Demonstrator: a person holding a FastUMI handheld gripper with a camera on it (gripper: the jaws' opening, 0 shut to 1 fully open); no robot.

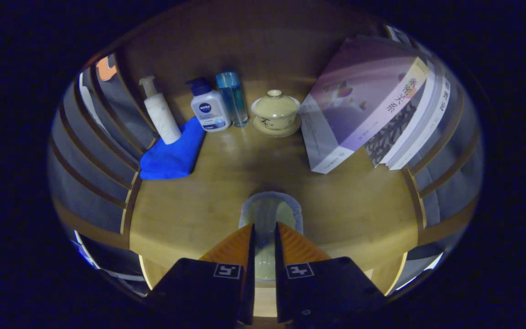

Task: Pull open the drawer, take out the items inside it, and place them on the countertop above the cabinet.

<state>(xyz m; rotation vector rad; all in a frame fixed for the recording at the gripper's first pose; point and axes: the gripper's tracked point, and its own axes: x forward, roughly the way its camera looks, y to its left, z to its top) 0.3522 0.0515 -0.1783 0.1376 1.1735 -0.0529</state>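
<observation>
My gripper (264,226) is shut on a small pale cup (270,209), its jaws pinching the cup's near wall with only a narrow gap between them. The cup's greyish rim curves just ahead of the fingertips (240,242). I hold it low over the wooden countertop (199,214), near the front edge; I cannot tell whether its base touches the wood. The part of the cup down between the fingers is hidden.
Along the back of the countertop stand a white pump bottle (161,114), a white bottle with a blue cap (208,108), a clear blue bottle (232,97) and a lidded tea bowl on a saucer (275,113). A blue cloth (174,153) lies at left. Books (359,100) lean at right.
</observation>
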